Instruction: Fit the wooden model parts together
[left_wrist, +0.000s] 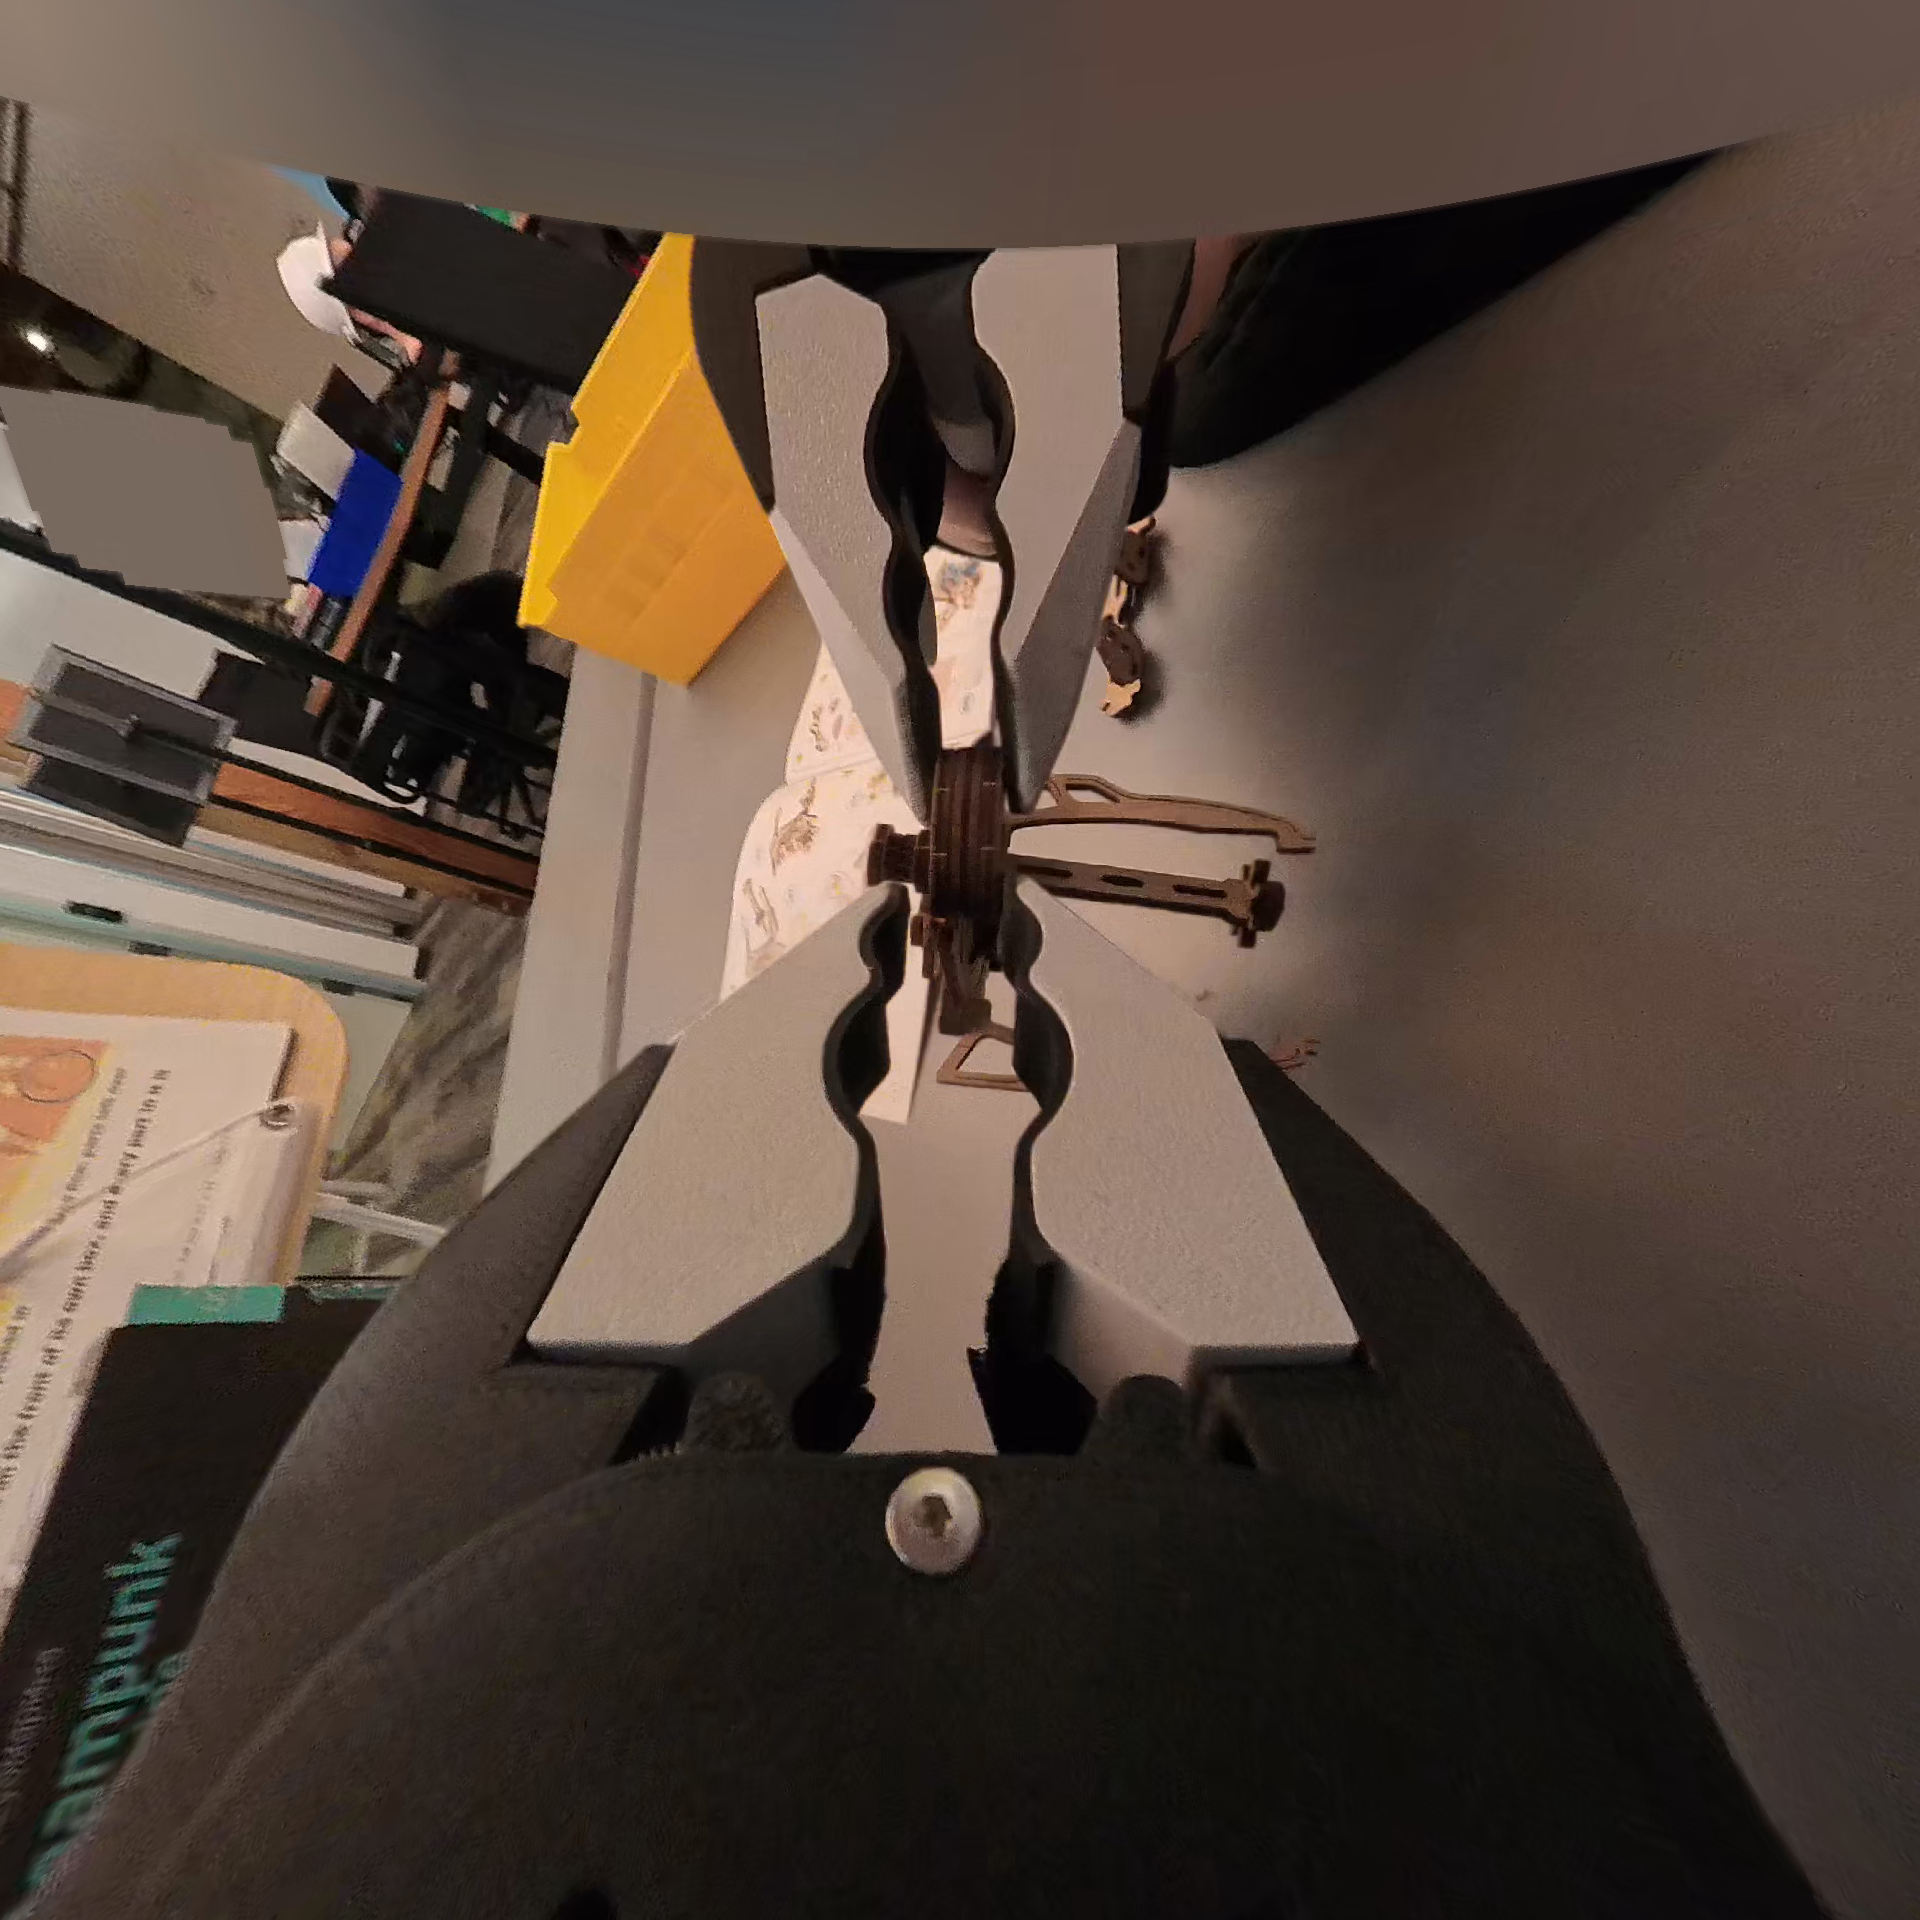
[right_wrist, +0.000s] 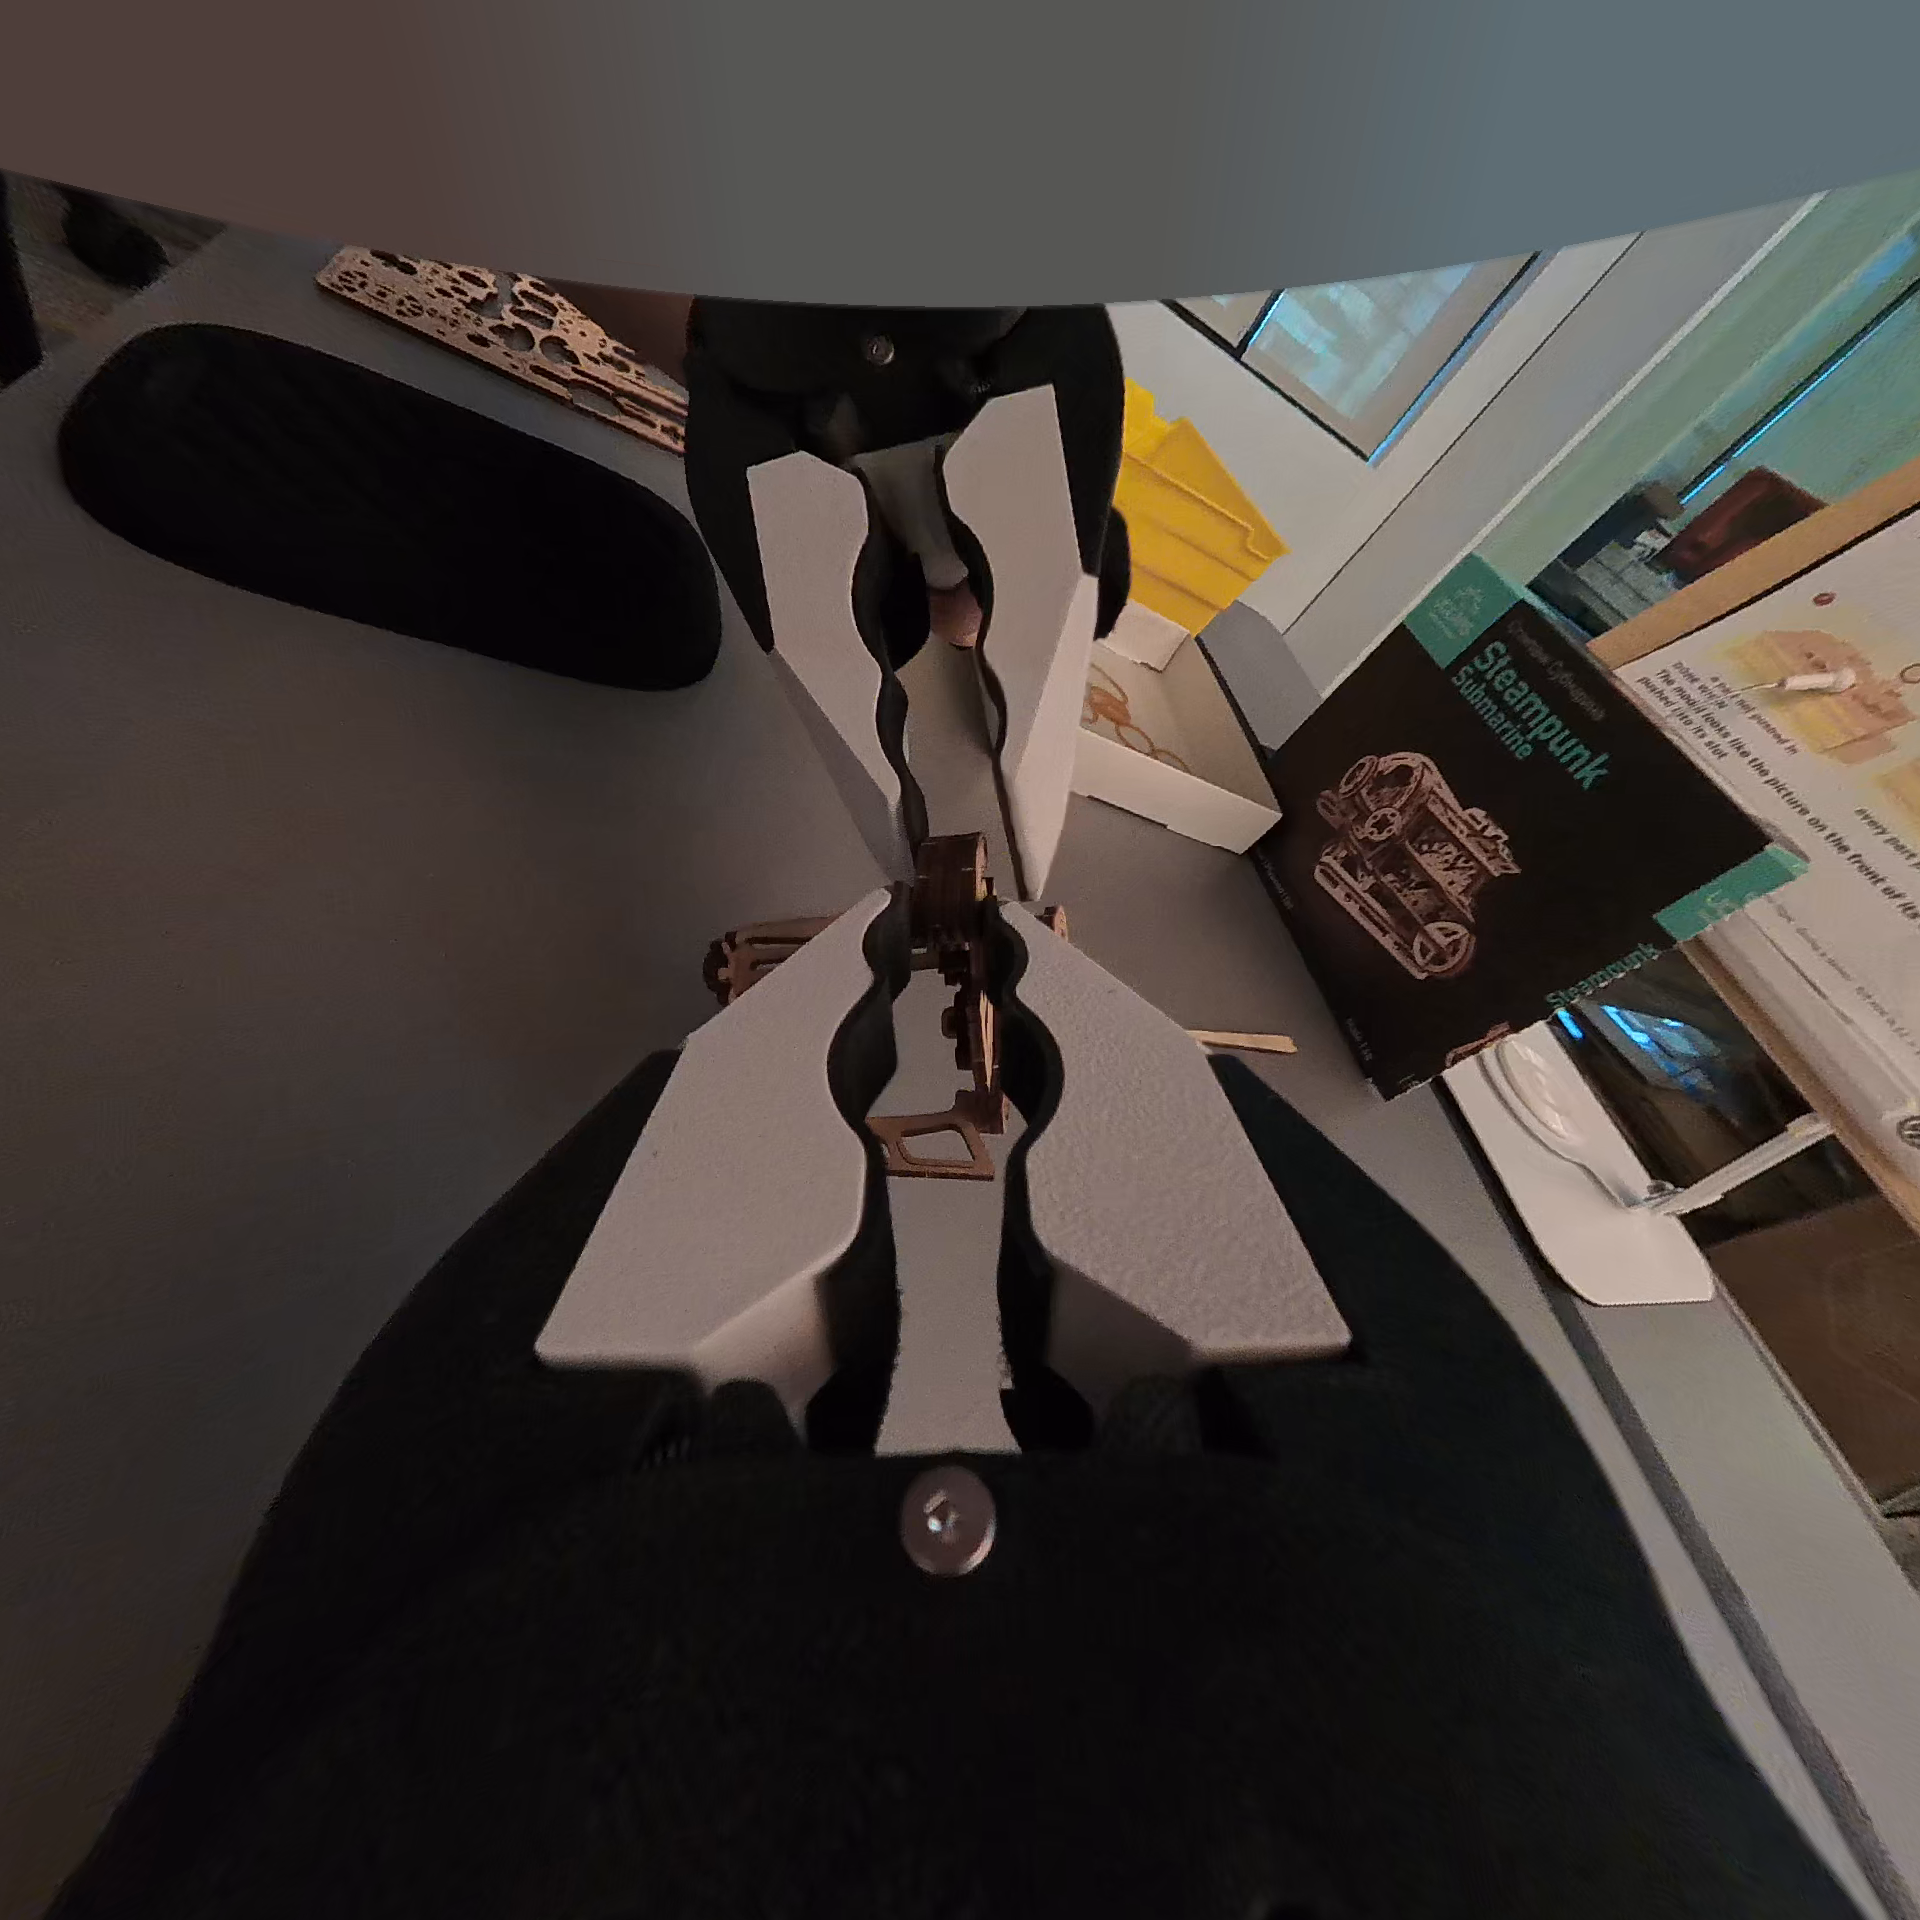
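so, scene: two claws meet tip to tip over a grey table (left_wrist: 1558, 623), each one seen from the camera of the other.
left claw (left_wrist: 951, 914): at the lower middle of the left wrist view; the fingers are nearly together and they press the lower part of the wooden model (left_wrist: 961, 831).
right claw (right_wrist: 945, 925): at the lower middle of the right wrist view; also nearly closed, its tips squeeze the same model from the opposite side.
wooden model: a small brown stack of round discs with a short axle, held in the air at the centre of both views, between the four fingertips.
loose wooden parts (left_wrist: 1174, 852): flat thin pieces on the table, just right of centre in the left view.
cut-out wooden sheet (right_wrist: 499, 312): upper left of the right view, flat on the table.
dark box (right_wrist: 1507, 831): stands at the right of the right view.
yellow bin (left_wrist: 644, 499): upper left of centre in the left view.
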